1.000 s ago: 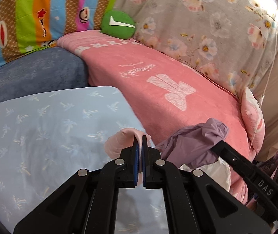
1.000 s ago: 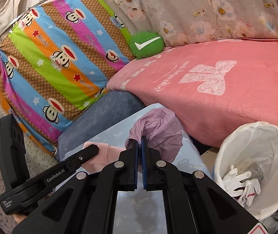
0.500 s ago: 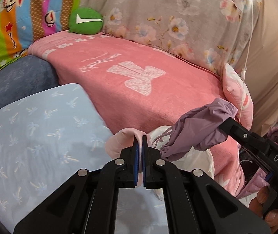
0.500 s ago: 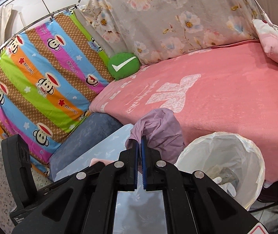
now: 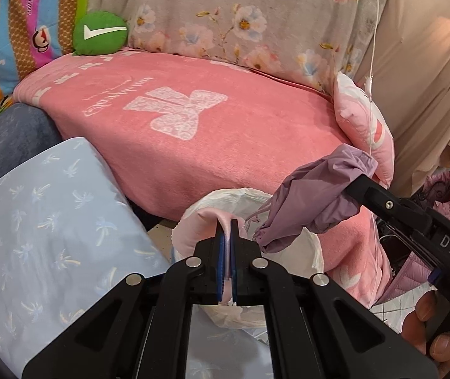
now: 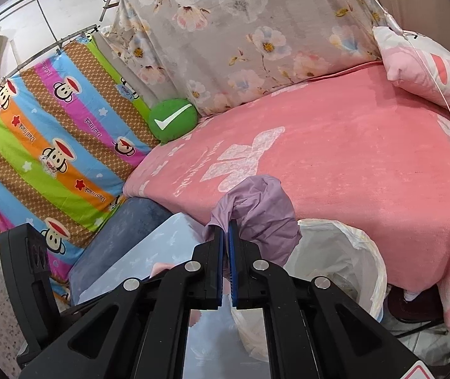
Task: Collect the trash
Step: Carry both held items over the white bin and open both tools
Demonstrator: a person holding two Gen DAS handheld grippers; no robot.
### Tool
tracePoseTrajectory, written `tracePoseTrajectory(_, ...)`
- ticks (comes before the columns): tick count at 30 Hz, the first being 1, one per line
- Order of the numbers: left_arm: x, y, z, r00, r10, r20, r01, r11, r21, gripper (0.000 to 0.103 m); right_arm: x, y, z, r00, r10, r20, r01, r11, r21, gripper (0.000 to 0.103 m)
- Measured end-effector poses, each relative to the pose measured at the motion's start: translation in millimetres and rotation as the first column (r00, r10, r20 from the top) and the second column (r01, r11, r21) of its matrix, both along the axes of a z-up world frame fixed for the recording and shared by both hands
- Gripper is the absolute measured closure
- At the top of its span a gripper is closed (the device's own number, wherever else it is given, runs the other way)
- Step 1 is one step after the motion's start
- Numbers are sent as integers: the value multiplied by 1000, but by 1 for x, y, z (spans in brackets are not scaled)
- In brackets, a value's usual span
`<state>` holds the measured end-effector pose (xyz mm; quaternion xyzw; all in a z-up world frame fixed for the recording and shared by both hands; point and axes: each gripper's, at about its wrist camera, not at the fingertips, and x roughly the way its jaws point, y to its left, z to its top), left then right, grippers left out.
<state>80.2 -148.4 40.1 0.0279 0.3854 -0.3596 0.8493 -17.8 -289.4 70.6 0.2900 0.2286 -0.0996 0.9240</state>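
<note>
My left gripper (image 5: 227, 237) is shut on a pale pink cloth (image 5: 198, 230) and holds it over the near rim of a white-lined trash bin (image 5: 225, 197). My right gripper (image 6: 227, 230) is shut on a crumpled purple cloth (image 6: 263, 211) and holds it above the bin's left rim (image 6: 348, 240). In the left wrist view the purple cloth (image 5: 316, 195) hangs from the right gripper's fingers (image 5: 370, 189) over the bin. In the right wrist view a bit of the pink cloth (image 6: 161, 267) shows by the left gripper's body (image 6: 29, 271).
A pink blanket (image 5: 225, 120) covers the sofa behind the bin. A light blue patterned cushion (image 5: 41, 221) lies at the left. A green check-mark pillow (image 5: 100, 33), a pink pillow (image 5: 364, 126) and a hanging floral sheet (image 6: 240, 31) are further back.
Both grippers have swung right from over the blue cushion toward the bin, carrying their cloths. The bin now lies directly under both cloths.
</note>
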Motion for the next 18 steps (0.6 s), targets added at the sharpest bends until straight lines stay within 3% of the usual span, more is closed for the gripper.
tracePoseTrajectory(11, -7, -27, -3, 999, -42, -6, 42, 999, 20, 100, -8, -16, -3, 1000, -27, -9, 27, 1000, 9, 99)
tracePoseTrajectory(18, -7, -37, -5, 998, -56, -15, 57, 998, 26, 100, -8, -23, -3, 999, -35, -18, 35, 999, 7, 93)
